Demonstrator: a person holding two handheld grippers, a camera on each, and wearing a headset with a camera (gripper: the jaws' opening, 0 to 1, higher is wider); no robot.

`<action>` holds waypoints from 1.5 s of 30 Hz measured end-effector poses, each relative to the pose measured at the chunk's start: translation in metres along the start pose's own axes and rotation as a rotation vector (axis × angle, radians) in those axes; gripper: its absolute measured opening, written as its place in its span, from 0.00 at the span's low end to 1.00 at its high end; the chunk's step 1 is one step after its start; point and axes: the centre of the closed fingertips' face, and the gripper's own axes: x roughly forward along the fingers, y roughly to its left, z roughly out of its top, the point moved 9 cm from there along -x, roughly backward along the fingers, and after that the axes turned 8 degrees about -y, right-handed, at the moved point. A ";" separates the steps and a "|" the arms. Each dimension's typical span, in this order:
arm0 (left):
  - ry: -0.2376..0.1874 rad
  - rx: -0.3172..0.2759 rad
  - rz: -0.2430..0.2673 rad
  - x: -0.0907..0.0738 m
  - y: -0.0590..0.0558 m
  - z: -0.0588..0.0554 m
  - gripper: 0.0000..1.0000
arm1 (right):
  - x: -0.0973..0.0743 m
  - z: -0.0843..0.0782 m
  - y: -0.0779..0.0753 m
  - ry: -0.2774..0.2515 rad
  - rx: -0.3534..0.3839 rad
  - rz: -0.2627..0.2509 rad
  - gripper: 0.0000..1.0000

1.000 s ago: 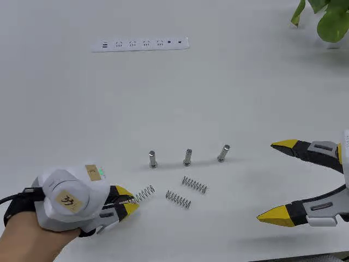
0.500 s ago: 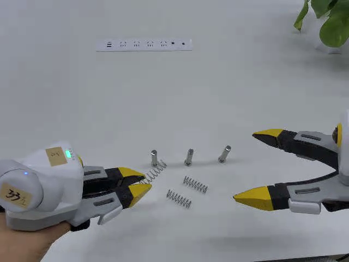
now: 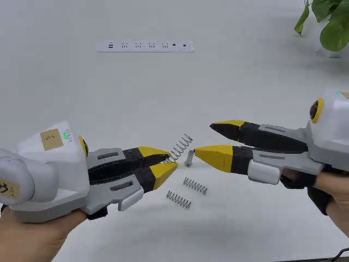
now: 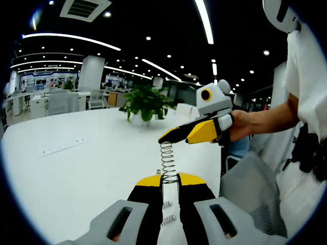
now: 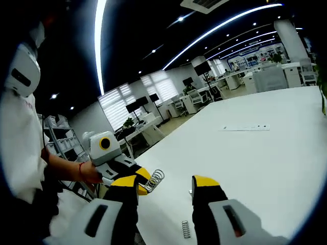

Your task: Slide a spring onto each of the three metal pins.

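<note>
Head view, with both gripper views for confirmation. An upright metal pin point(image 3: 189, 158) was seen standing on the white table point(image 3: 98, 103) and was taken as the reference for all positions. The left gripper point(image 3: 172, 161) was held just left of the pin, its yellow-tipped jaws clamped on the lower end of a spring point(image 3: 180, 147). This spring was lifted clear of the table and slanted up past the pin's upper left. The right gripper point(image 3: 203, 138) was held to the right of the pin, its jaws parted by a moderate gap with nothing gripped between them. Its tips were brought close to the free end of the held spring, but whether they touched could not be determined. A loose spring point(image 3: 194, 185) was seen lying on the table just on the person's side of the pin. A second loose spring point(image 3: 178, 200) was seen slightly nearer the person and to the left. A power strip point(image 3: 145, 46) was seen lying well beyond the pin. A potted plant point(image 3: 324, 22) was seen far beyond the pin, to its right.
</note>
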 end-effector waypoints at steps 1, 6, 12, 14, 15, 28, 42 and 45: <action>-0.006 -0.001 -0.003 0.001 -0.001 0.001 0.10 | 0.002 0.000 0.001 -0.014 0.034 0.004 0.38; -0.033 -0.010 -0.011 0.003 -0.002 0.004 0.10 | 0.005 -0.001 0.003 -0.015 0.051 0.018 0.29; -0.046 -0.009 -0.027 0.007 -0.003 0.006 0.10 | 0.007 0.000 0.006 -0.042 0.114 0.041 0.22; -0.051 -0.006 -0.028 0.008 -0.004 0.006 0.10 | 0.008 -0.001 0.006 -0.036 0.113 0.043 0.19; -0.053 -0.007 -0.029 0.008 -0.004 0.007 0.10 | 0.008 0.000 0.007 -0.039 0.117 0.047 0.17; -0.046 -0.007 -0.041 0.011 -0.002 0.006 0.10 | 0.007 0.003 0.007 -0.043 0.110 0.060 0.11; 0.020 0.018 -0.053 0.016 -0.004 0.002 0.12 | 0.010 0.007 0.012 0.040 -0.013 0.075 0.11; 0.030 0.025 -0.053 0.016 -0.004 0.001 0.13 | 0.010 0.007 0.014 0.064 -0.050 0.079 0.11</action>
